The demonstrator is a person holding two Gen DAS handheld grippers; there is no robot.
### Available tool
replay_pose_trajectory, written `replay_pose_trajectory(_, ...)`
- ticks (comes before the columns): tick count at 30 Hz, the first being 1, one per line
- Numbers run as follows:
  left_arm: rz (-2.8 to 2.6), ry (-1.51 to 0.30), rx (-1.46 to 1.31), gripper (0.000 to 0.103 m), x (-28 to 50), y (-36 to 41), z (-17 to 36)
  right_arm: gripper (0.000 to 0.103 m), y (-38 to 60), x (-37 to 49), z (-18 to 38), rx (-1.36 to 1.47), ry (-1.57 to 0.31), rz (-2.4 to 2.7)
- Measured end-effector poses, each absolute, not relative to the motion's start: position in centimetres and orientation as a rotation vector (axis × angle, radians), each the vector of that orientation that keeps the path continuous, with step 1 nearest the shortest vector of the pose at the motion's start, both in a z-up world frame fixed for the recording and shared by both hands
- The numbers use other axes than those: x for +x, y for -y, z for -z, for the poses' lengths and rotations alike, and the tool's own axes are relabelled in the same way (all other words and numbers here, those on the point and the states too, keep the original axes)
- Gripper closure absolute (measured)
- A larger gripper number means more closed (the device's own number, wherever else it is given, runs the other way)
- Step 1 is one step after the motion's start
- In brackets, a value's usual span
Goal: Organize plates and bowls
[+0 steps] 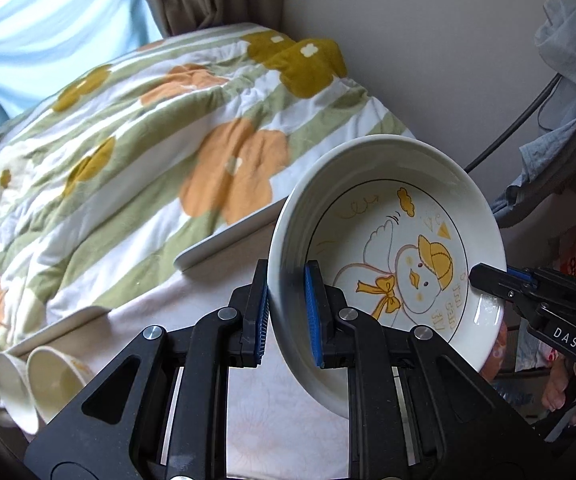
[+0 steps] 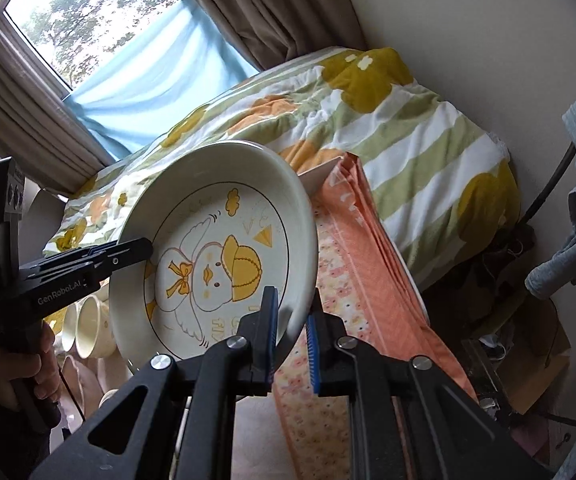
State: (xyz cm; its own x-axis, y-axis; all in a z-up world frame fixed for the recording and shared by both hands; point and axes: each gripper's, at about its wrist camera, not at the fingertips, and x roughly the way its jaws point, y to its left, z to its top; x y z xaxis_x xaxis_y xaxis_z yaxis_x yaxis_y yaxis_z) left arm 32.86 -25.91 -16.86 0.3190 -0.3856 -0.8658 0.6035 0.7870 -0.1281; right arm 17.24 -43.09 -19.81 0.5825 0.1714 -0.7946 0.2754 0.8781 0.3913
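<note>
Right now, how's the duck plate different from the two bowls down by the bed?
The duck plate is wide and shallow; the two bowls are smaller and deeper. The plate is held tilted in the air, its rim clamped by the left gripper and the right gripper; the bowls lie tipped on their sides on the white surface beside the bed, touched by neither gripper. The plate shows a large duck drawing; the bowls look mostly plain. All are cream-white.

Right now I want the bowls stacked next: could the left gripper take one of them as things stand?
Probably not: the left gripper and the right gripper are both shut on the plate, so the bowls must wait.
</note>
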Motion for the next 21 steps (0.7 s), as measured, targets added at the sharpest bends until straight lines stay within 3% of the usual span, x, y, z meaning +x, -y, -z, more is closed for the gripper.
replay_pose_trajectory(11, 0.543, -1.016, 0.117, 0.089, 22.9, 13.9, 11.9, 0.091, 34.6, 11.6, 14.4, 0.397, -0.941, -0.07)
replay_pose_trajectory(21, 0.33, -1.074, -0.011, 0.089, 15.3, 3.1, 15.2, 0.091, 27.0, 10.1, 17.4, 0.3, -1.014, -0.283)
